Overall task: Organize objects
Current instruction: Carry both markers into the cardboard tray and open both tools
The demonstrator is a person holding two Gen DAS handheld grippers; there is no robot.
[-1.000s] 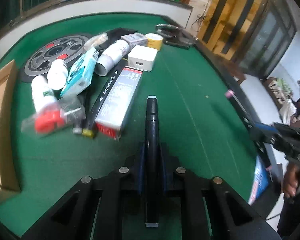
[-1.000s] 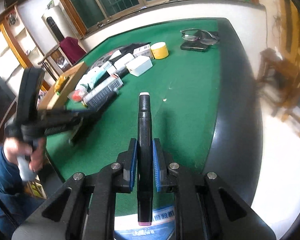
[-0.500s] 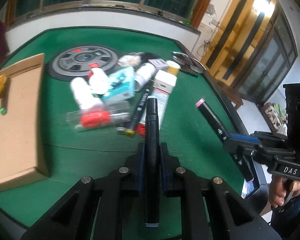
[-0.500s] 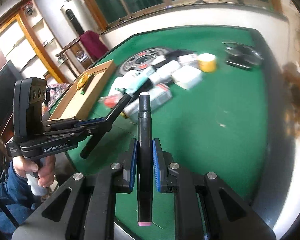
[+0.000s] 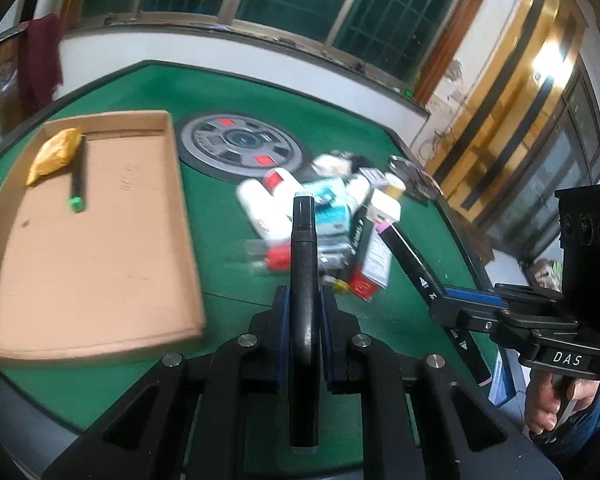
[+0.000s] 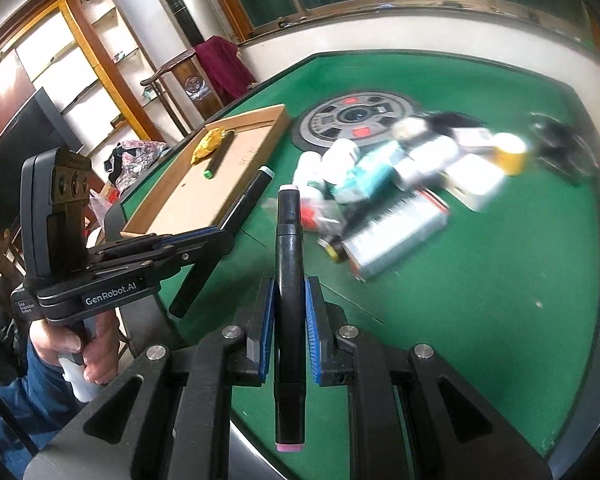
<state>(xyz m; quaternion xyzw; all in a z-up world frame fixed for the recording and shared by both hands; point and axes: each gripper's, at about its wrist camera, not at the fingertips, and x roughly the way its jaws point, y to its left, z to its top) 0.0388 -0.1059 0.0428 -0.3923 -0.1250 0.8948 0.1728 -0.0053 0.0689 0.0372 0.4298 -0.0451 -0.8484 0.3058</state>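
My left gripper [image 5: 305,308] is shut on a black marker [image 5: 303,256] with a pale cap, which points at the pile of bottles and boxes [image 5: 332,208] on the green table. My right gripper [image 6: 289,308] is shut on a black marker [image 6: 287,264] with pink ends. Each gripper shows in the other's view: the right gripper [image 5: 446,306] hangs low at the right, the left gripper [image 6: 216,238] at the left beside the tray. The cardboard tray [image 5: 100,248] lies at the left and holds a gold packet [image 5: 54,156] and a green-tipped marker [image 5: 77,184].
A grey weight plate [image 5: 240,144] lies behind the pile, close to the tray's far corner. A yellow tape roll [image 6: 510,152] and glasses [image 6: 560,148] sit at the far right. A person's hand [image 6: 80,348] grips the left handle. The table's dark edge runs just under both grippers.
Both grippers swung left across the table with their markers still clamped. The cardboard tray has come fully into view and the pile has slid toward the right.
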